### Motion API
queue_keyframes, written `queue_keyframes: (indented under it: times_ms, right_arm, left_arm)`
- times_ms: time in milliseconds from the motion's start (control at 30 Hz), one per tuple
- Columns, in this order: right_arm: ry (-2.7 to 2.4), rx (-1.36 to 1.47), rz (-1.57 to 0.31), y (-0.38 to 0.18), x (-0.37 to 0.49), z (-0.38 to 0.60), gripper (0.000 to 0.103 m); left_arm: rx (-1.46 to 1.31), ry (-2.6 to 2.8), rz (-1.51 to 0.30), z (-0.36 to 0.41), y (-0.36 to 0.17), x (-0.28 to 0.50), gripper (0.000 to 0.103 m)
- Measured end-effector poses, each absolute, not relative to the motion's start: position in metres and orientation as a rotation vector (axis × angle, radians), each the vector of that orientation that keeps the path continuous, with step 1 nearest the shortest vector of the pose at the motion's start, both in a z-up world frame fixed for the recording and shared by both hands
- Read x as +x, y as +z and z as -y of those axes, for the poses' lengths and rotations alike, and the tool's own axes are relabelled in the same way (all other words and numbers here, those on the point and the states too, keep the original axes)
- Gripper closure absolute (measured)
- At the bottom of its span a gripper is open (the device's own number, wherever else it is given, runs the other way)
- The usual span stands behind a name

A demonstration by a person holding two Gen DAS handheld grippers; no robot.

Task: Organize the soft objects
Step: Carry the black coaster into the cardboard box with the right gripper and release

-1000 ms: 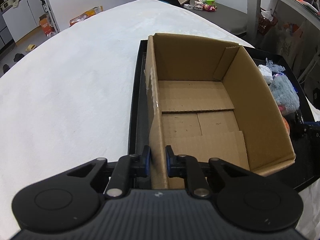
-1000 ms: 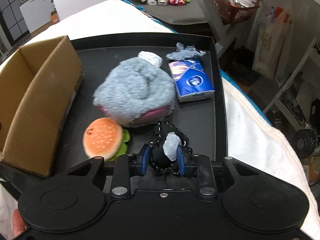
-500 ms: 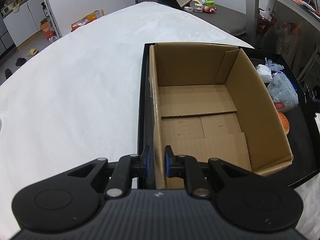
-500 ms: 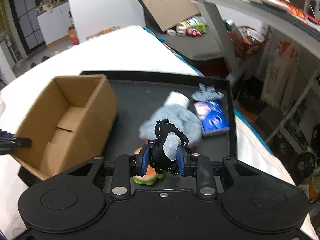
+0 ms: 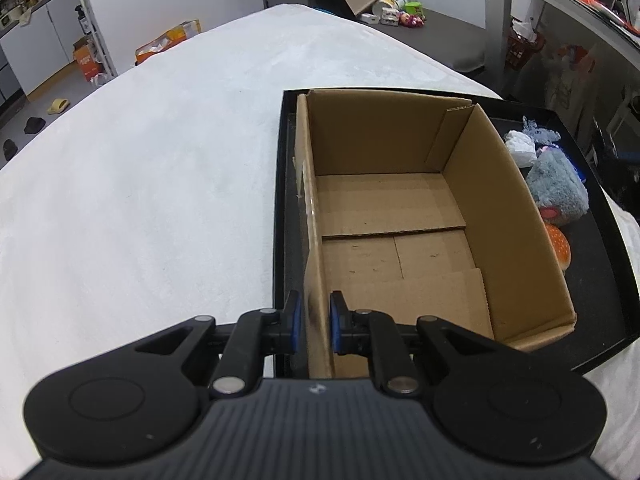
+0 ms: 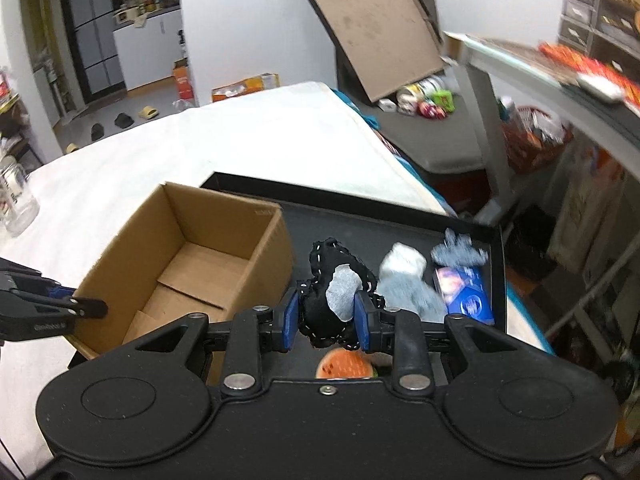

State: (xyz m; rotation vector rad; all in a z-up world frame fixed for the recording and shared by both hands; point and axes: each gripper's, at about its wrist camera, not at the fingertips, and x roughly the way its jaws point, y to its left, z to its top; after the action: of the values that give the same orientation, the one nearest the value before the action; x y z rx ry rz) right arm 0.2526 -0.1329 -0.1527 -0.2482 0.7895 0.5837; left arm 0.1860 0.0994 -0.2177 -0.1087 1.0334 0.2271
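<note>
Currently the left gripper [image 5: 311, 322] has its fingers clamped on the near left wall of the open brown cardboard box [image 5: 400, 216], which sits in the shallow black tray [image 6: 360, 216] on the white-covered bed. Right gripper [image 6: 326, 318] fingers pinch a small black stitched plush toy [image 6: 332, 296], held above the tray beside the box (grey fluffy plush [image 6: 408, 284] and blue tissue pack [image 6: 466, 298] lie beyond).
</note>
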Motion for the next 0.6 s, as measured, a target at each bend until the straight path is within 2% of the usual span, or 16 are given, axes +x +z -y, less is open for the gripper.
queue_keyframes:
  times_ms: [600]
  right_arm:
    - [0.741, -0.421, -0.711, -0.143, 0.262, 0.072, 0.074]
  left_arm:
    - [-0.017, 0.262, -1.057, -0.095, -0.222, 0.212, 0.089]
